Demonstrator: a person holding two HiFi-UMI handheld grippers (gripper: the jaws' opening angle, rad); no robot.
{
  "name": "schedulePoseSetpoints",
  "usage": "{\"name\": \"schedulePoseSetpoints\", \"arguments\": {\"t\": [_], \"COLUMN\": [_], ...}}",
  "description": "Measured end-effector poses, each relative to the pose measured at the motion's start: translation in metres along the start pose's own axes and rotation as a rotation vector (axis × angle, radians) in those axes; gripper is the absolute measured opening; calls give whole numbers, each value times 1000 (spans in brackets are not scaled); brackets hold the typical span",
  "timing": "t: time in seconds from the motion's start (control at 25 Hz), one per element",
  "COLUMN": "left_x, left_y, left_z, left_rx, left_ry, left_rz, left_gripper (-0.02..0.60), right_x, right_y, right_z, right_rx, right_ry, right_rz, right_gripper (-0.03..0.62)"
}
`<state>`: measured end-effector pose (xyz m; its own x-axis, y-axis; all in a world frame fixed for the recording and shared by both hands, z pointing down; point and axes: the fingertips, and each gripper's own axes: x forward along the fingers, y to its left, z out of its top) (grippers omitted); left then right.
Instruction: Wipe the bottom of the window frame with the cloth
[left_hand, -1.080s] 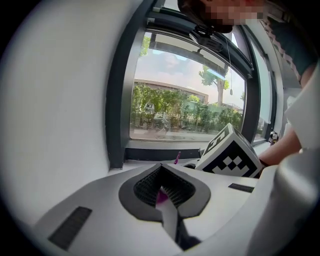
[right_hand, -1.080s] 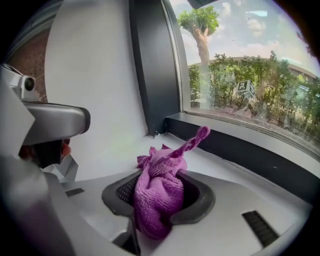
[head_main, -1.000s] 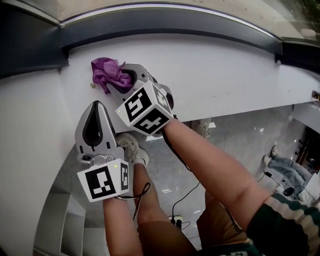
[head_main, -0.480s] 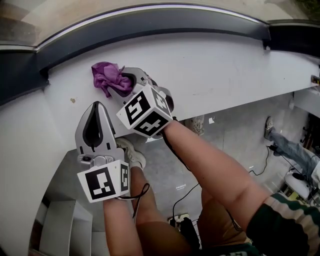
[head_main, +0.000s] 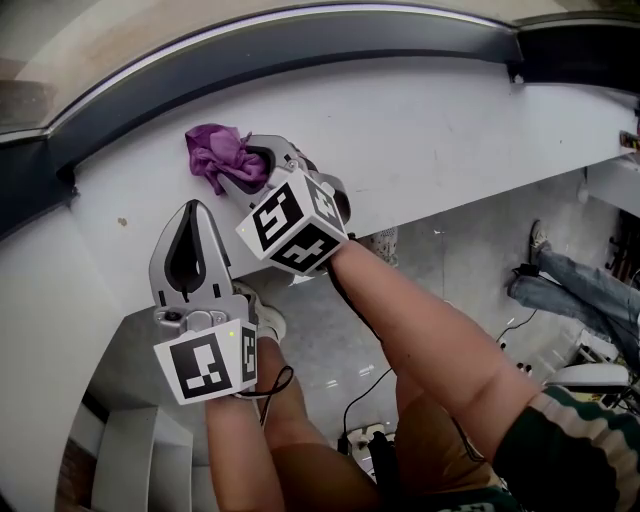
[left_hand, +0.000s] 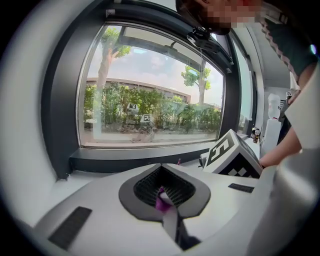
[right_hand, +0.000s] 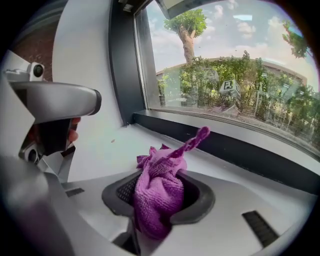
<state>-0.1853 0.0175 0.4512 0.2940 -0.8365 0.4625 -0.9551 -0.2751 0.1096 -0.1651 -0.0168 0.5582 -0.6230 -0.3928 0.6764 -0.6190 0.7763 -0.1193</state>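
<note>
Right gripper (head_main: 252, 165) jaws clamped on purple cloth (head_main: 220, 152), bunched on white sill (head_main: 450, 130). Frame bottom (head_main: 300, 40) at cloth's 12 o'clock, apart. Left gripper (head_main: 190, 215) jaws together, at 7. Suggest: push up to frame, press flat, sweep lengthwise.

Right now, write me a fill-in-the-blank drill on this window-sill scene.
The crumpled microfibre cloth is ____.
It is clamped in the ____ gripper.
It sits over the flat ____ sill, short of the dark window frame.
Missing words: purple; right; white.
</note>
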Motion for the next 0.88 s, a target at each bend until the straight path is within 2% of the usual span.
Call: {"name": "schedulePoseSetpoints", "arguments": {"t": [0.36, 0.68, 0.88], "left_x": [23, 22, 44], "left_y": [-33, -44, -72], "left_z": [3, 17, 11], "left_rx": [23, 44, 52], "left_ry": [17, 18, 26], "left_rz": [-36, -54, -79], "left_gripper": [3, 3, 3], "right_x": [-19, -40, -53], "right_y": [-27, -37, -66], "right_z": [-16, -14, -37], "right_rx": [23, 38, 53], "right_ry": [-7, -5, 1], "right_rz": [-14, -33, -52], "right_gripper": [152, 152, 152]}}
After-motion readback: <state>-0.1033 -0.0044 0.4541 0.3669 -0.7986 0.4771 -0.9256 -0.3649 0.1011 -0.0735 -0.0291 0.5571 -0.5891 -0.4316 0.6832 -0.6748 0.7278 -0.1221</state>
